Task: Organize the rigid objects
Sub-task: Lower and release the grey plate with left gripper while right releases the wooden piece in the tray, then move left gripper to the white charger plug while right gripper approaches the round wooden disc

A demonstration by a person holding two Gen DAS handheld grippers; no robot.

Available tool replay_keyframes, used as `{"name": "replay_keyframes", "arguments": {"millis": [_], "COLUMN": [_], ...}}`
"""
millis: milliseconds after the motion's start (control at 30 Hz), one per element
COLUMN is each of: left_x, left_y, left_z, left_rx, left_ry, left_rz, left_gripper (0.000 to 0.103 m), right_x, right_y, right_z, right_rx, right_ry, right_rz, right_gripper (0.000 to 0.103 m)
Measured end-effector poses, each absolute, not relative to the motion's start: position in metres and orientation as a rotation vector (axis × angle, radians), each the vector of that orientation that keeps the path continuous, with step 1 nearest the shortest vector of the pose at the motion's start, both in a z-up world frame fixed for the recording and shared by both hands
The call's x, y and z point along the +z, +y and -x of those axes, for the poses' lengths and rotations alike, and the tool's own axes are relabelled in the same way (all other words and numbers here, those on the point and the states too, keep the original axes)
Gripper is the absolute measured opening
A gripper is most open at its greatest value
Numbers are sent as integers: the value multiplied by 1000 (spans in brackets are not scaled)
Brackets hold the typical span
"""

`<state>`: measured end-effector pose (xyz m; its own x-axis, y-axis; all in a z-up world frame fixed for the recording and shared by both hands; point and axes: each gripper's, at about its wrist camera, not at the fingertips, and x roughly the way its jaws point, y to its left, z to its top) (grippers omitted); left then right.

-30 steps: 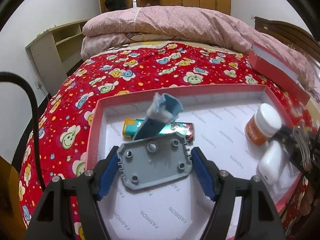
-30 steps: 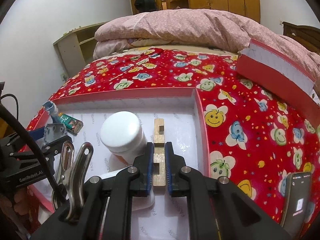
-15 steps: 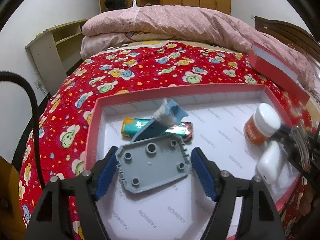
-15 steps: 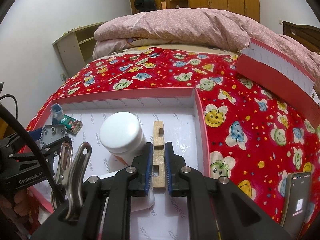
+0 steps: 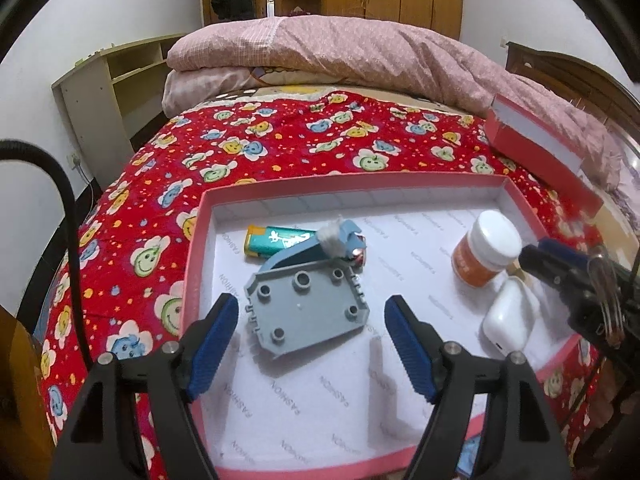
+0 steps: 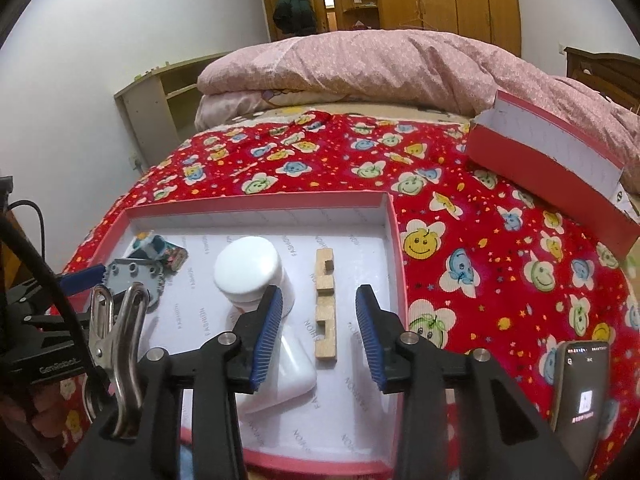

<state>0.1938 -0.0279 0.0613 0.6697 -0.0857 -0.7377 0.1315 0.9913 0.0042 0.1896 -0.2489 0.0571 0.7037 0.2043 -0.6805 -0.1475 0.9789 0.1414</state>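
Observation:
A shallow pink box with a white floor lies on the bed; it also shows in the right wrist view. A grey plastic part rests in it against a blue piece and a teal lighter. My left gripper is open around the grey part, not touching it. An orange jar with a white lid and a white case lie at the right. My right gripper is open astride a notched wooden block lying flat beside the jar.
A red box lid leans at the back right of the bed. A phone lies on the red flowered blanket at the right. A pink quilt is piled at the bed's head. A metal clip hangs on the left.
My left gripper opened and let the grey part settle flat in the box. My right gripper opened and let go of the wooden block, which now lies on the box floor.

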Motion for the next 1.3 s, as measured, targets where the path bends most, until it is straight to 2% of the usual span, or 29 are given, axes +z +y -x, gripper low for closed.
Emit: {"name": "replay_keyframes", "arguments": {"millis": [633, 1300], "left_x": [81, 53], "left_y": [-23, -42], "left_z": [-130, -86], "left_rx": [-140, -170], "left_ry": [801, 868], "left_rz": [-36, -52], "left_gripper": [79, 79], "right_x": [71, 37], "right_y": [-259, -251], "right_z": [-131, -68], "right_rx": [215, 270], "right_ry": [761, 808], "right_rz": [-90, -67], "right_gripper": [40, 40]}}
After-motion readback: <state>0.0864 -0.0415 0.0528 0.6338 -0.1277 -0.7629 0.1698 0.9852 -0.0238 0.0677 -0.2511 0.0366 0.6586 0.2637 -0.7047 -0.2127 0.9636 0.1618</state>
